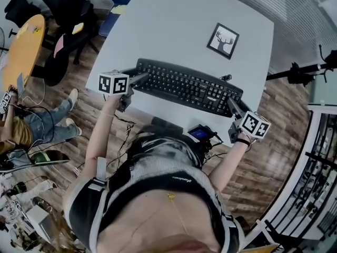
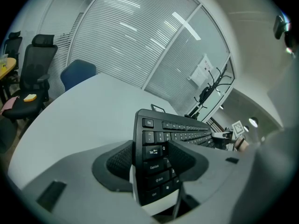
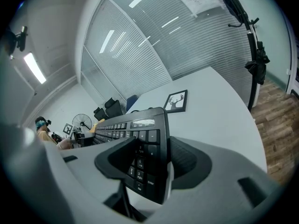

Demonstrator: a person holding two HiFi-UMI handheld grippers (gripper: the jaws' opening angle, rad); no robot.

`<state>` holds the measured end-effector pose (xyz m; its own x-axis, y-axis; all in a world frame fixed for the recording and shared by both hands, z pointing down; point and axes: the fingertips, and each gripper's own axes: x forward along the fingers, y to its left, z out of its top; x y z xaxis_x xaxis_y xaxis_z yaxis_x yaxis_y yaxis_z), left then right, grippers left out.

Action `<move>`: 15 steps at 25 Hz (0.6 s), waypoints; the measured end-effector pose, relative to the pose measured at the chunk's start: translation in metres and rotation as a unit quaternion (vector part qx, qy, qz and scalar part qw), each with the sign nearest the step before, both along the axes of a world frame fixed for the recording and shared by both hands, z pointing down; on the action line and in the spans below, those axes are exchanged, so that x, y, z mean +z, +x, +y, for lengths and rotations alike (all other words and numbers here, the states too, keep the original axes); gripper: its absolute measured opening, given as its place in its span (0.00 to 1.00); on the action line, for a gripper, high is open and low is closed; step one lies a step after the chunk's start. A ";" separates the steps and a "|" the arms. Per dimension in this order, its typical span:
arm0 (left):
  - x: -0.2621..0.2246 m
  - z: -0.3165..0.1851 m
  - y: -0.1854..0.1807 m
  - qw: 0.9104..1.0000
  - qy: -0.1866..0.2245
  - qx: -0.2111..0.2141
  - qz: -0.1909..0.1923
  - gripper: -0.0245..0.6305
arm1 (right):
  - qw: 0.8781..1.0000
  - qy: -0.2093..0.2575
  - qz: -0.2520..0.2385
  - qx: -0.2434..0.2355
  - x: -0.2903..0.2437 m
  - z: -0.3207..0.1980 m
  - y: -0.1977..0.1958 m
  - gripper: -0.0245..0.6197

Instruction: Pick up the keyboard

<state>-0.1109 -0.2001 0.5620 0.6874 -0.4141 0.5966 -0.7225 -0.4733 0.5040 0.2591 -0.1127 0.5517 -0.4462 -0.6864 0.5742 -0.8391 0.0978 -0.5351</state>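
Observation:
A black full-size keyboard (image 1: pixel 184 86) lies across the near part of the white table (image 1: pixel 158 30), spanning the space between my two grippers. My left gripper (image 1: pixel 141 79) is shut on its left end; in the left gripper view the keyboard (image 2: pixel 173 129) runs away from the jaws (image 2: pixel 152 153), with the Tab and Shift keys between the pads (image 2: pixel 119 160). My right gripper (image 1: pixel 231 103) is shut on the number-pad end, and the keyboard (image 3: pixel 131 129) sits edge-on between that gripper's (image 3: pixel 152 160) pads (image 3: pixel 187 160). Whether the keyboard rests on the table or hangs just above it I cannot tell.
A framed deer picture (image 1: pixel 222 40) lies on the table behind the keyboard. Black office chairs (image 1: pixel 68 15) and an orange round table (image 1: pixel 23 46) stand at the left, where a person (image 1: pixel 31 125) sits. A black stand (image 1: pixel 300 73) rises at the right.

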 end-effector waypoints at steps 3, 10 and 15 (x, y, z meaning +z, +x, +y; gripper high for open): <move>0.000 0.000 0.000 1.000 0.001 0.001 0.000 0.37 | 1.000 0.001 0.002 0.001 0.000 0.000 0.002 0.36; -0.001 -0.001 0.003 1.000 0.002 0.000 0.000 0.37 | 1.000 0.005 0.002 -0.001 -0.002 -0.001 0.003 0.36; -0.003 -0.002 0.003 1.000 0.004 0.001 -0.004 0.37 | 1.000 0.006 0.004 -0.001 0.000 -0.001 0.005 0.36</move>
